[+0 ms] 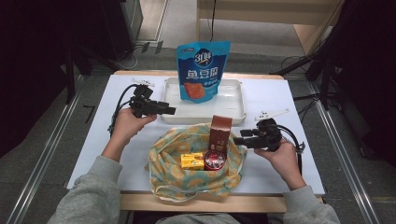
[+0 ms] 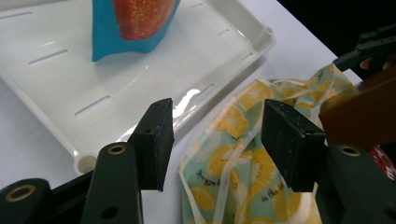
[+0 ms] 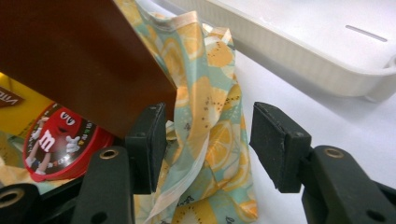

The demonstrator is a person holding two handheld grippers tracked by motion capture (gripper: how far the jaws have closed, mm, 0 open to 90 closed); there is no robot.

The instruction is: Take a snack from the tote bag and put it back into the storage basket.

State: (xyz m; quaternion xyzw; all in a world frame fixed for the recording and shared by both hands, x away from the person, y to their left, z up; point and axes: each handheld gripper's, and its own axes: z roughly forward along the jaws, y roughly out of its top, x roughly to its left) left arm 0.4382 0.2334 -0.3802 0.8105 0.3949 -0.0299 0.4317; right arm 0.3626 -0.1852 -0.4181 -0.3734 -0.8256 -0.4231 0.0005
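Black jaws on the left gripper stand well apart with nothing between them, hanging over the gap between the white tray and the near rim of the lemon-print cloth bag. The right gripper also stands open: its jaws straddle the bag's folded edge without pinching it, and one pad sits just beside the brown box, though I can't tell whether it touches.

Judging by how things lie, the unpacking looks about a quarter done. 1 blue snack pouch already stands upright in the tray, at its far side. Left inside the bag are 3 items: the brown box standing on end, 1 yellow packet lying flat, and 1 red round tin touching the box's foot.

Count: 2 grippers, 1 tray, 1 bag, 1 pouch, 1 box, 1 packet, 1 tin, all on 1 white table.
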